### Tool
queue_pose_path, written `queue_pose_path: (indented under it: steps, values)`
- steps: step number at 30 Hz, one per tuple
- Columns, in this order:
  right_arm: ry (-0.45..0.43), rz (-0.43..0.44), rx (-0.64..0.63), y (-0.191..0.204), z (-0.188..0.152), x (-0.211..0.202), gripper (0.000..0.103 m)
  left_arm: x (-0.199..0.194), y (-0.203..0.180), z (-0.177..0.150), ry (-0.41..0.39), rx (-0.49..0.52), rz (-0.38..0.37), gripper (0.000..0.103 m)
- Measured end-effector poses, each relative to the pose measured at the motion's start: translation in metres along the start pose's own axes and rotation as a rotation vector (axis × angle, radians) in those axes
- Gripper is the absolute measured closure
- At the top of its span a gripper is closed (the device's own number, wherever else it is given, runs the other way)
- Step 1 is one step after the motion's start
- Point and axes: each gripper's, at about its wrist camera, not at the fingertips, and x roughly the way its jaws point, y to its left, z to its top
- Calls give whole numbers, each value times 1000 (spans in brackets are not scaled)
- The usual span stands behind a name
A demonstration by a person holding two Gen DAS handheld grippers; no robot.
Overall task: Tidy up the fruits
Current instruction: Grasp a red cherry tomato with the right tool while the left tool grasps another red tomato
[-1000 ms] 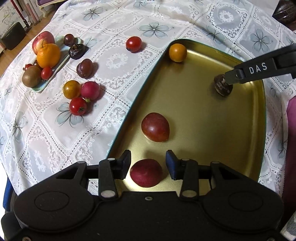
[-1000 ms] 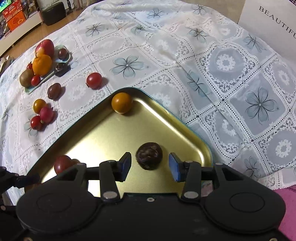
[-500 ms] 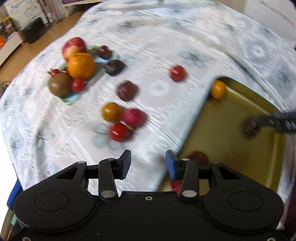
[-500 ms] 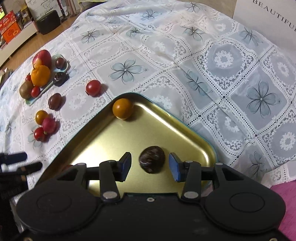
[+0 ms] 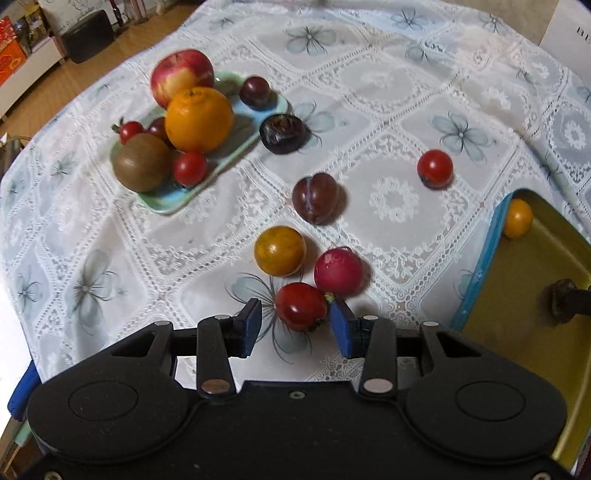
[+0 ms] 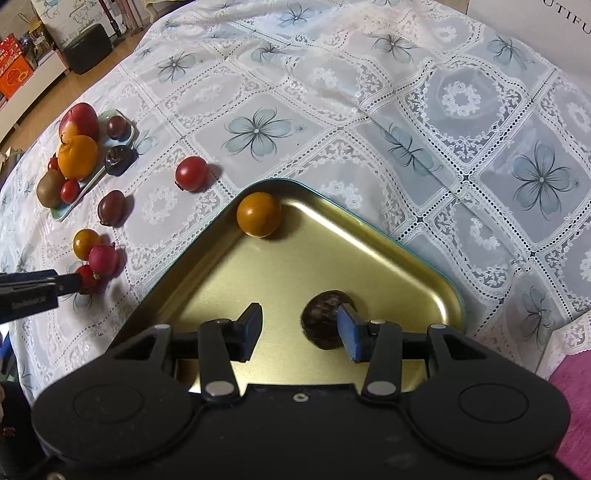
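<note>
My left gripper (image 5: 295, 325) is open, its jaws on either side of a red cherry tomato (image 5: 301, 306) on the lace tablecloth. A pink-red radish (image 5: 339, 271), a yellow tomato (image 5: 280, 251), a dark plum (image 5: 315, 199) and another red tomato (image 5: 435, 168) lie beyond. My right gripper (image 6: 300, 330) is open over the gold tray (image 6: 332, 236). A dark brown wrinkled fruit (image 6: 324, 323) lies against its right finger. An orange tomato (image 6: 258, 214) sits in the tray's far corner.
A pale green plate (image 5: 166, 201) at far left holds an apple (image 5: 181, 75), an orange (image 5: 199, 119), a kiwi (image 5: 141, 167) and small tomatoes. A dark wrinkled fruit (image 5: 284, 133) lies beside it. A white box (image 6: 532, 18) stands at far right.
My left gripper swung left, off the gold tray and the red fruits in it, to the loose fruits on the cloth. The right gripper shifted slightly left, so the dark fruit now lies at its right finger.
</note>
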Motion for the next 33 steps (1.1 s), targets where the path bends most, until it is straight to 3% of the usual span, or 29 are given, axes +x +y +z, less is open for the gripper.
queue_pose_path:
  steps: [11, 13, 18, 25, 33]
  values:
    - [-31, 16, -17, 26, 1, 0, 56, 17, 1, 0, 6, 47, -31, 53]
    - [-45, 22, -17, 34, 1, -2, 56, 17, 5, 0, 5, 48, -68, 59]
    - [-76, -7, -29, 55, -1, -1, 56, 18, 22, 5, 6, -5, -150, 61]
    - [-115, -36, 4, 80, 3, 5, 56, 3, 45, 14, -23, -49, -179, 61]
    - [-83, -51, 41, 109, 43, 25, 56, -7, 69, 25, -80, -93, -113, 61]
